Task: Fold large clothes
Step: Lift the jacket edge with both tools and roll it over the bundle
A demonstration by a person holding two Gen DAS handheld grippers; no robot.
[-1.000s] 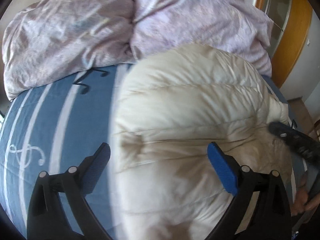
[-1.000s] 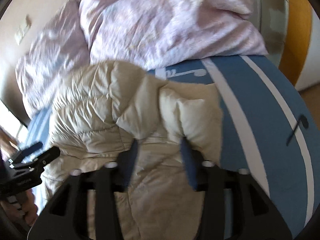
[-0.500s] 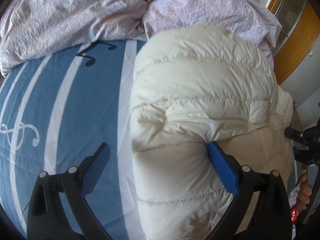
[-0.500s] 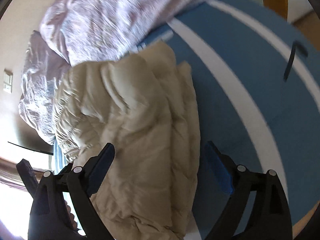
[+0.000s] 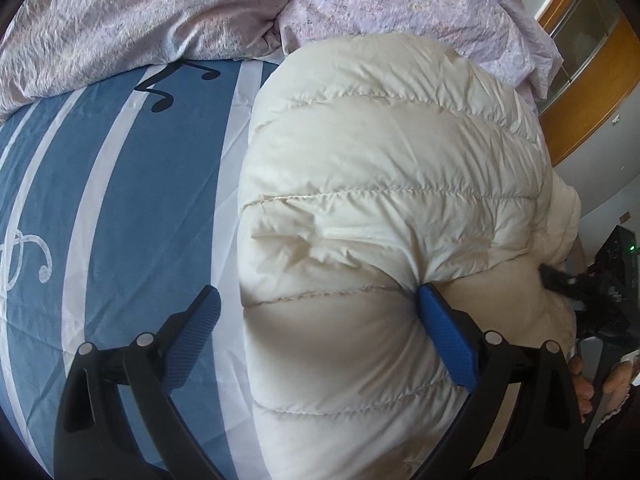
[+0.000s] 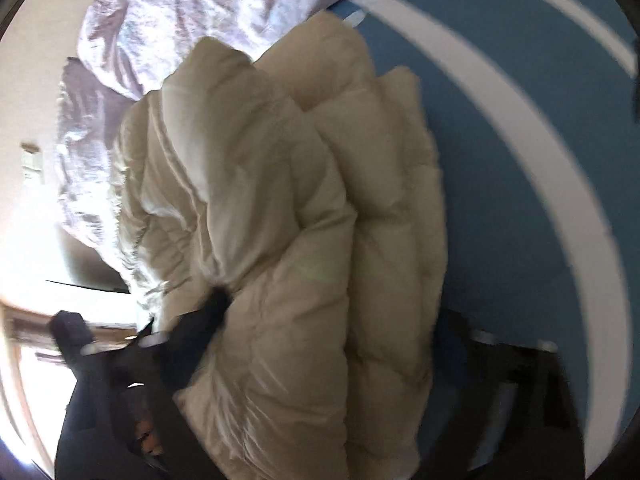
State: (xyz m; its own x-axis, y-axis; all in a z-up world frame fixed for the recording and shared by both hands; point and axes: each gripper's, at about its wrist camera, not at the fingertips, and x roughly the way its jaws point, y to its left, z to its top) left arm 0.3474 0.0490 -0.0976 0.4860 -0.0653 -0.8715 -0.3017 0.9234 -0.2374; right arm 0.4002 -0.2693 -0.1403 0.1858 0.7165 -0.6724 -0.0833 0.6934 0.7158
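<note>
A cream quilted down jacket (image 5: 392, 184) lies bundled on the blue striped bedsheet (image 5: 100, 200). My left gripper (image 5: 320, 332) is open over its left edge; the right blue pad (image 5: 448, 340) presses into the fabric, the left pad (image 5: 196, 340) hangs over the sheet. In the blurred right wrist view the folded jacket (image 6: 288, 240) fills the middle. My right gripper (image 6: 336, 344) is open around its near end, with the left finger (image 6: 200, 328) against the jacket's left side. The right gripper also shows at the far right of the left wrist view (image 5: 592, 292).
Lilac crumpled duvets (image 5: 200, 12) are piled at the head of the bed behind the jacket. A wooden wardrobe (image 5: 592, 92) stands at the far right. Open blue sheet (image 6: 520, 200) lies right of the jacket.
My right gripper let go of the jacket fold, opened, and swung round to the jacket's near end. My left gripper stayed open and came closer over the jacket's left edge.
</note>
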